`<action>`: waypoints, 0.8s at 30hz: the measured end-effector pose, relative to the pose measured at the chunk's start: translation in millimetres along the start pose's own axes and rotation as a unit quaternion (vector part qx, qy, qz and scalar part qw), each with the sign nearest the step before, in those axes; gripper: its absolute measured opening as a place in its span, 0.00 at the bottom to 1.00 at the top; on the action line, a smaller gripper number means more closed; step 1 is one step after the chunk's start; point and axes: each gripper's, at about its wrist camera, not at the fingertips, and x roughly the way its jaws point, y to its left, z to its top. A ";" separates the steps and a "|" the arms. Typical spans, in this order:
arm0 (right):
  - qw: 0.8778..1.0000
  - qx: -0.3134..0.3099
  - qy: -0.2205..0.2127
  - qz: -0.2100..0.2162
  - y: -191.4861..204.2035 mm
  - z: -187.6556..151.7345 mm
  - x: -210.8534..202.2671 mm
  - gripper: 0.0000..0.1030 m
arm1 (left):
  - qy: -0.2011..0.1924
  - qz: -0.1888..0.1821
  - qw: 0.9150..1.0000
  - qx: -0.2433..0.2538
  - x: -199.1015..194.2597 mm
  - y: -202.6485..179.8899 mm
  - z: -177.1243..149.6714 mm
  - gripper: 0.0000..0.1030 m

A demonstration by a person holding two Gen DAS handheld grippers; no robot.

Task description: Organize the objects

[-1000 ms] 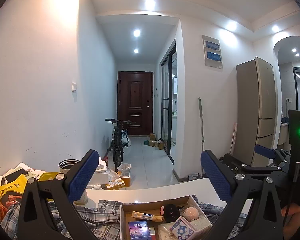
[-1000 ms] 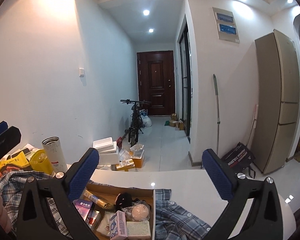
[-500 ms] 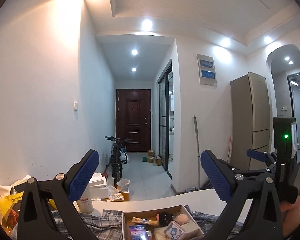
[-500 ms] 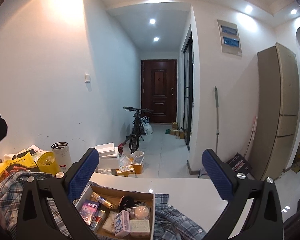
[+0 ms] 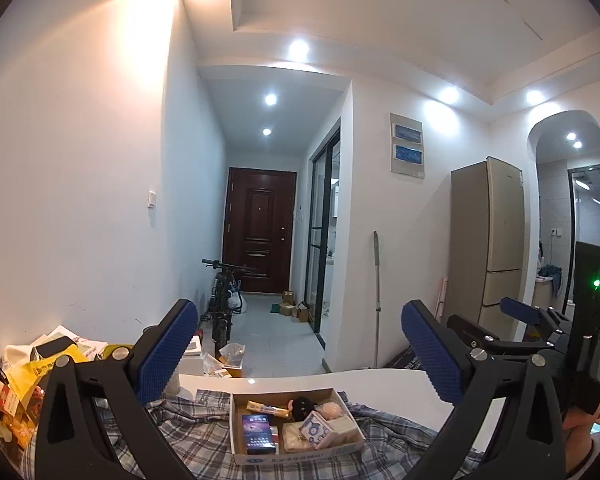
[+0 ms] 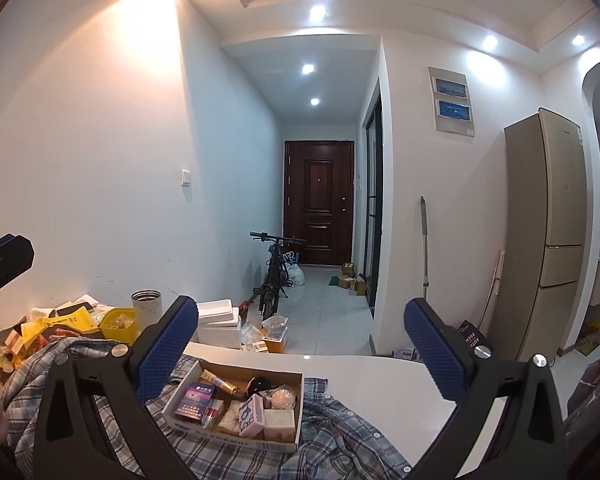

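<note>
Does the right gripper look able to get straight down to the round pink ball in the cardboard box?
Probably yes. The right gripper is open and empty, and the round pink ball lies uncovered in the open cardboard box, though neighbouring items crowd it.

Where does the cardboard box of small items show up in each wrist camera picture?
Left wrist: cardboard box low centre, between the open fingers, resting on the plaid shirt.
Right wrist: cardboard box low, left of centre, resting on the same shirt.
Shared landmark: dark brown door at the hallway's end.
</note>
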 end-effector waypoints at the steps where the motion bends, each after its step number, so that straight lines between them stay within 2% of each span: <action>1: 1.000 -0.003 0.000 0.000 0.2 -0.2 -4.4 1.00 | -0.001 -0.004 1.000 -0.004 -3.0 -2.9 2.1 1.00; 7: 1.000 -0.001 -0.005 0.019 -0.2 -5.7 -32.4 1.00 | -0.015 -0.006 1.000 0.010 -38.1 -6.7 -0.8 1.00; 12: 0.999 0.017 -0.009 0.050 -0.3 -14.4 -57.8 1.00 | -0.022 -0.038 0.999 -0.004 -68.2 -5.5 -8.3 1.00; 14: 0.999 0.017 -0.013 0.047 1.9 -19.2 -66.8 1.00 | -0.021 -0.041 0.999 -0.004 -74.8 -7.5 -9.8 1.00; 19: 0.999 0.012 -0.014 0.028 5.0 -33.7 -77.9 1.00 | -0.018 -0.021 0.999 0.016 -81.9 -11.8 -27.3 1.00; 22: 0.999 0.016 -0.043 0.012 3.9 -45.0 -84.4 1.00 | -0.002 -0.047 0.999 0.006 -86.1 -9.1 -43.4 1.00; 24: 0.998 0.018 -0.056 0.038 -0.8 -53.6 -89.1 1.00 | -0.007 -0.039 0.999 0.006 -87.2 -9.8 -51.0 1.00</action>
